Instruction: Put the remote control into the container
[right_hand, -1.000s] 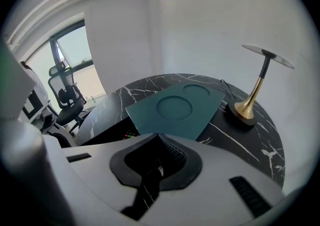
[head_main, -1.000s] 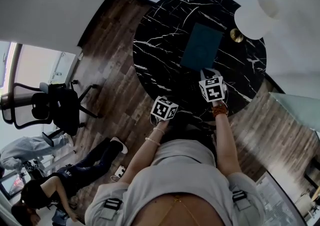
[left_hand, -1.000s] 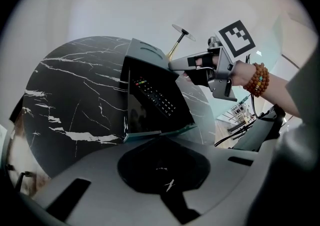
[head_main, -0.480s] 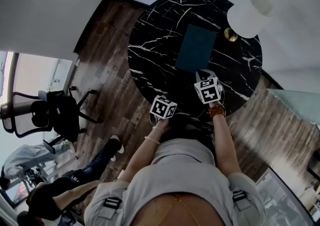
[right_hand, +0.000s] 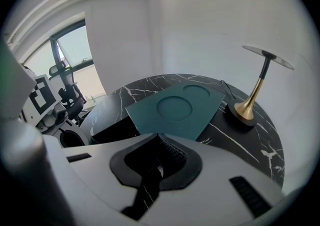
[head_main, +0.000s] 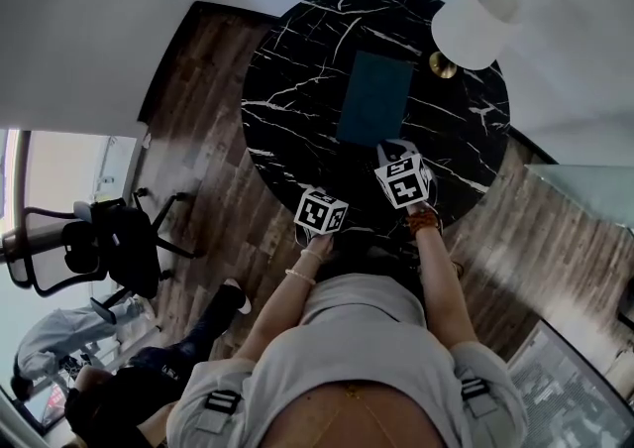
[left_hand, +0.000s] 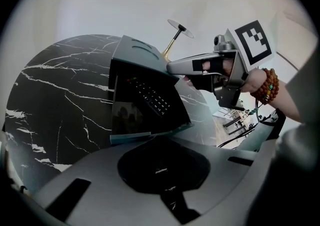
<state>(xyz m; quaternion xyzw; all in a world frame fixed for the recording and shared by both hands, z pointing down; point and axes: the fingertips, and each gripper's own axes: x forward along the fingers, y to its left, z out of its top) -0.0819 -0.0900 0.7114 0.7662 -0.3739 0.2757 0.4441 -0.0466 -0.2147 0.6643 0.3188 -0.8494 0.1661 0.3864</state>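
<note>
Above the round black marble tabletop (head_main: 287,69), right tool (left_hand: 170,67) pinching the rectangular teal lid (right_hand: 175,107) at six o'clock, left tool (left_hand: 160,172) clenched empty, we'd lower it squarely over the black remote control (left_hand: 147,96).

A round black marble counter (head_main: 297,69), veined in white, stands in a corner where two pale, bare walls (head_main: 89,30) meet. Beneath it runs a dark wood-plank floor (head_main: 198,149). At the counter's far edge sits a lamp (head_main: 474,12) with a round white shade and a brass stem and base. A black office chair (head_main: 109,243) stands well apart on the left, near a tall window (right_hand: 75,52) (daylight washes out the view through it). Beyond the chair, a person (head_main: 59,332) in grey is low by the floor.
</note>
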